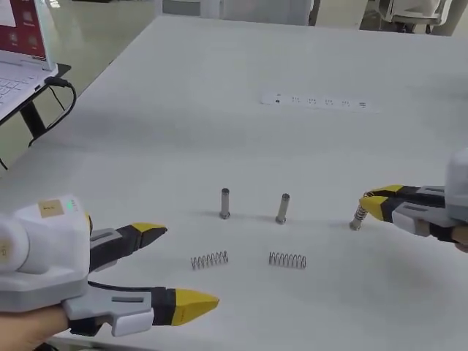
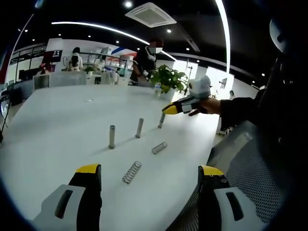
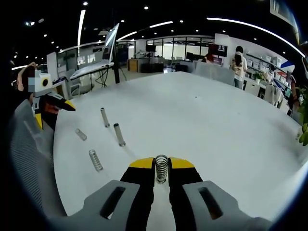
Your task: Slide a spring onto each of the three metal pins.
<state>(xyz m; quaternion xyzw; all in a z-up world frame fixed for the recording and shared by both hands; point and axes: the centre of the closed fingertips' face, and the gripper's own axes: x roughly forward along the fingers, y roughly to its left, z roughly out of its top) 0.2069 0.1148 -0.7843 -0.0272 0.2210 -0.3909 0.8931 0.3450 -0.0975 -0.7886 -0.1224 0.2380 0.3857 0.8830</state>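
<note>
Right gripper view: your right gripper (image 3: 161, 162) is pinched on a spring (image 3: 161, 174), which stands upright between the yellow tips. Head view puts that spring at the far right of the pin row, tilted, with its base on the table (image 1: 219, 131). Whether a pin sits inside its coils cannot be told. Judged step: first spring of three going on. The next move likely calls for seating it fully, then releasing gently so that nothing topples. The left pin (image 1: 224, 203) and the middle pin (image 1: 283, 208) stand bare and upright. The left loose spring (image 1: 210, 259) and the right loose spring (image 1: 287, 259) lie flat just in front of them. Your left gripper (image 1: 186, 267) is spread wide, holds nothing, and is near the left loose spring. A power strip (image 1: 314, 101) and a laptop (image 1: 14, 58) sit well apart from the work, and nothing blocks your reach.
</note>
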